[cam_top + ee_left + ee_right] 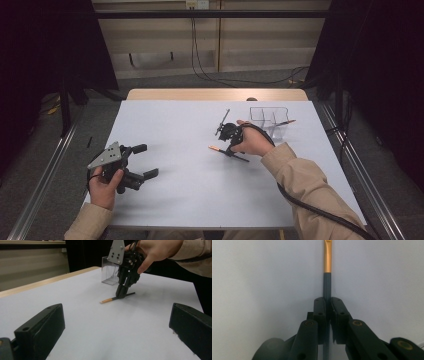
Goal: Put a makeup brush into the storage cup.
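On table, mid-right: brush (228,151) lies flat on white table (190,195).
Right gripper (327,315): jaws clamped on dark handle.
Left gripper (142,161): spread wide, nothing held.
Handling: light, stiff, thin, 1 slick shaft; grip mid-handle.

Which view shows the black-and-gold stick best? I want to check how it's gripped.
The right gripper view: the stick runs straight up between the right tool's closed jaws. The left gripper view shows it flat on the table under that tool; the high view shows it small beside the hand.

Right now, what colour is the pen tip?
Copper-gold, on a dark pen; the right gripper view shows it best.
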Demonstrator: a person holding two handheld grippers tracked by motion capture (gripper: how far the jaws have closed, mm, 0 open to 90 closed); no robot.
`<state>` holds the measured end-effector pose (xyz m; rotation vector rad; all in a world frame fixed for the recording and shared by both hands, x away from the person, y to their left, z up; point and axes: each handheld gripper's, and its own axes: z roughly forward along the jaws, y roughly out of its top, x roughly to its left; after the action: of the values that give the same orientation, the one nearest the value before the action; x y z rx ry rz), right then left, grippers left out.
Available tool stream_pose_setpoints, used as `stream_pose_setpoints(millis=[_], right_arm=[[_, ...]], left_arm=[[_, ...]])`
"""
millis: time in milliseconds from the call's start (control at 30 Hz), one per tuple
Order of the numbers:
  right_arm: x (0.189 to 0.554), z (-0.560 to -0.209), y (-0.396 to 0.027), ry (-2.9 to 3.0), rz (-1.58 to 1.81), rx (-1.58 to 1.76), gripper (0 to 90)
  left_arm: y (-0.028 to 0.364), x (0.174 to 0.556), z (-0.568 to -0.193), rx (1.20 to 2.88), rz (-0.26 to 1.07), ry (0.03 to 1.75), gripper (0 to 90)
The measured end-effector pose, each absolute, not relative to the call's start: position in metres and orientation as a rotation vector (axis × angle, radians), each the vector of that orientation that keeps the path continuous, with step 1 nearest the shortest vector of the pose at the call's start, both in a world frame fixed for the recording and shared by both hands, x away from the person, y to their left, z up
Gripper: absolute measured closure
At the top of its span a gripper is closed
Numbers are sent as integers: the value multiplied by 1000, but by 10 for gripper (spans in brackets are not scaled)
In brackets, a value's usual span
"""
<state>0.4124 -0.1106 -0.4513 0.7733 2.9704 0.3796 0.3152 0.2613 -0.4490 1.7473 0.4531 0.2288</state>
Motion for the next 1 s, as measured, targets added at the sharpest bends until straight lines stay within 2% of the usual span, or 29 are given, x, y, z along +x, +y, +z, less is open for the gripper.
stream_pose_setpoints(millis=[667, 1000], right_arm=[[414, -451, -108, 2944, 346, 902, 843], [409, -431, -118, 2869, 613, 994, 843]], left_arm=[[266, 312, -447, 1736, 244, 459, 0], [267, 311, -447, 1736, 248, 466, 0]])
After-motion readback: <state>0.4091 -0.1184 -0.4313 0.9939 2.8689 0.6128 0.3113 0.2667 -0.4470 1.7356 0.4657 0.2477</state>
